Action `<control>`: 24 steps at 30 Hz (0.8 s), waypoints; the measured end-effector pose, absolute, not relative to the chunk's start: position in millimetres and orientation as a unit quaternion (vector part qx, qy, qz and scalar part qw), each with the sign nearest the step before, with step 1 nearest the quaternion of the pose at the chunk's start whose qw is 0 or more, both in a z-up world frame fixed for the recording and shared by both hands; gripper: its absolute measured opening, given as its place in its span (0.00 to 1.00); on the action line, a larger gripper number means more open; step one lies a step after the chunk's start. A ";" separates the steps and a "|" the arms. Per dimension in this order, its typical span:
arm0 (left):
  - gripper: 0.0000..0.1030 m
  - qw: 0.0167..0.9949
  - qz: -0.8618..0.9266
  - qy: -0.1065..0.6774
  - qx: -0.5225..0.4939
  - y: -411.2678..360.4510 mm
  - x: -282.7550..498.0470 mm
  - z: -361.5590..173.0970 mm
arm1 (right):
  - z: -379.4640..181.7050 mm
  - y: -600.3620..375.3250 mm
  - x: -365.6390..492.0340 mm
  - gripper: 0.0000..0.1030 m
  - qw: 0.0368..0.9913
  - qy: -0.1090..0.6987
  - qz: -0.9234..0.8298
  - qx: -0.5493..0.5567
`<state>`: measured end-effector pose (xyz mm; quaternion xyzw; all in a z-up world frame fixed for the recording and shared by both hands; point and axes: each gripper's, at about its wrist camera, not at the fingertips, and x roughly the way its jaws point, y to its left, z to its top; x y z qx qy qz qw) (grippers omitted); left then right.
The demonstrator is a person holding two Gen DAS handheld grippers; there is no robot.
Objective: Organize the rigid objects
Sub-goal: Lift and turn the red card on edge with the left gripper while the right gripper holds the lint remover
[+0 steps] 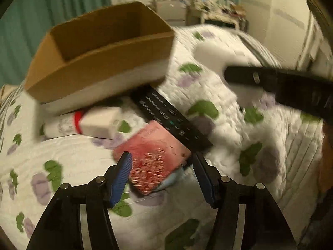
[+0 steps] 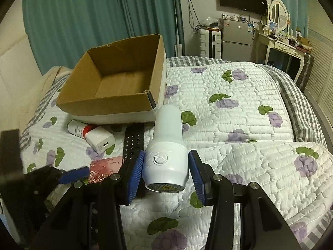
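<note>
An open cardboard box (image 2: 116, 87) stands on the bed; it also shows in the left wrist view (image 1: 108, 48). My right gripper (image 2: 166, 166) is shut on a white handheld device (image 2: 166, 145), held above the quilt. My left gripper (image 1: 162, 162) is open, with its blue pads either side of a pink patterned card case (image 1: 154, 158) that lies on the quilt. The left gripper also shows in the right wrist view (image 2: 72, 174). A black remote (image 1: 170, 116), a white charger block (image 1: 100, 123) and a white tube with a red band (image 1: 62, 125) lie in front of the box.
The bed has a white quilt with purple flowers (image 2: 239, 108). The right gripper's arm (image 1: 281, 87) crosses the right side of the left wrist view. Teal curtains (image 2: 93, 16), a fridge (image 2: 237, 39) and a dressing table (image 2: 285, 43) stand behind the bed.
</note>
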<state>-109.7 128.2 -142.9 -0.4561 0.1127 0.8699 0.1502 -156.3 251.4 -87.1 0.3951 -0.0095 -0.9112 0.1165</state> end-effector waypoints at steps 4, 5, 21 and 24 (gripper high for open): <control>0.64 0.143 0.867 0.155 -0.452 139.1 -112.1 -153.1 | -87.5 253.5 -155.7 0.43 0.117 -0.012 -0.911 0.396; 0.65 0.145 0.866 0.154 -0.452 138.8 -113.3 -153.2 | -87.9 253.8 -155.7 0.43 0.117 -0.013 -0.910 0.397; 0.47 0.096 0.917 0.118 -0.369 110.0 -115.8 -105.3 | -89.2 254.6 -156.8 0.43 0.115 -0.010 -0.910 0.397; 0.44 0.069 0.926 0.098 -0.358 91.5 -119.9 -94.1 | -91.3 248.7 -158.1 0.43 0.120 -0.007 -0.909 0.400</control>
